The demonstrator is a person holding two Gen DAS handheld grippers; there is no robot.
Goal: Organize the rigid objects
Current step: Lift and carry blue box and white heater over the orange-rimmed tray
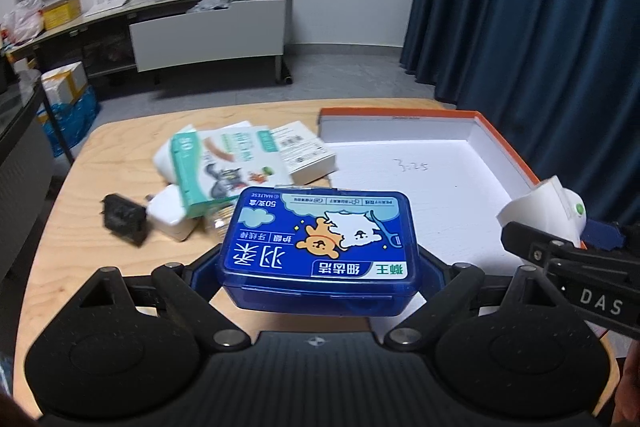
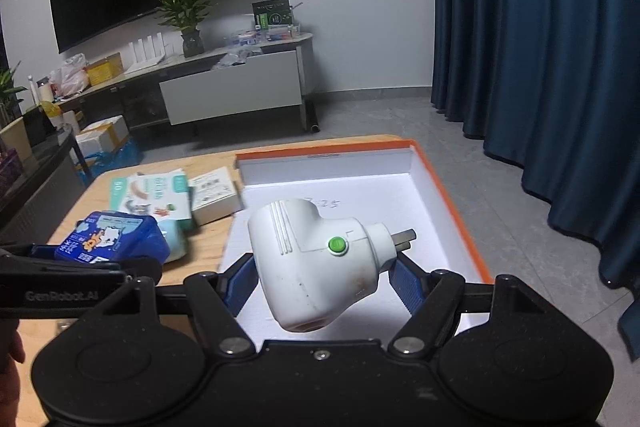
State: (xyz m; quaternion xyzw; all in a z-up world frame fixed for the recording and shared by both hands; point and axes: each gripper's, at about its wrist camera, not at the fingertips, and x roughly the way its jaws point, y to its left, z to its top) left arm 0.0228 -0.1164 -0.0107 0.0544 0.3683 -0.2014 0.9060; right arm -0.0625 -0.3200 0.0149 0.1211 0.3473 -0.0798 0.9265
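Over the orange-rimmed box [image 2: 448, 187], your right tongs [image 2: 324, 279] clamp the white plug [image 2: 316, 263] and your left tongs [image 1: 320, 267] clamp the blue floss case [image 1: 320, 247]; lower each flat inside before releasing.

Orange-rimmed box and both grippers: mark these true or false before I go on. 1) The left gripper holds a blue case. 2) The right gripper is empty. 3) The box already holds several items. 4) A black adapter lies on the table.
1) True: the left gripper is clamped on the blue case.
2) False: the right gripper grips a white plug-in device.
3) False: the orange-rimmed box shows only a bare white floor.
4) True: the black adapter lies on the table, left of the blue case.
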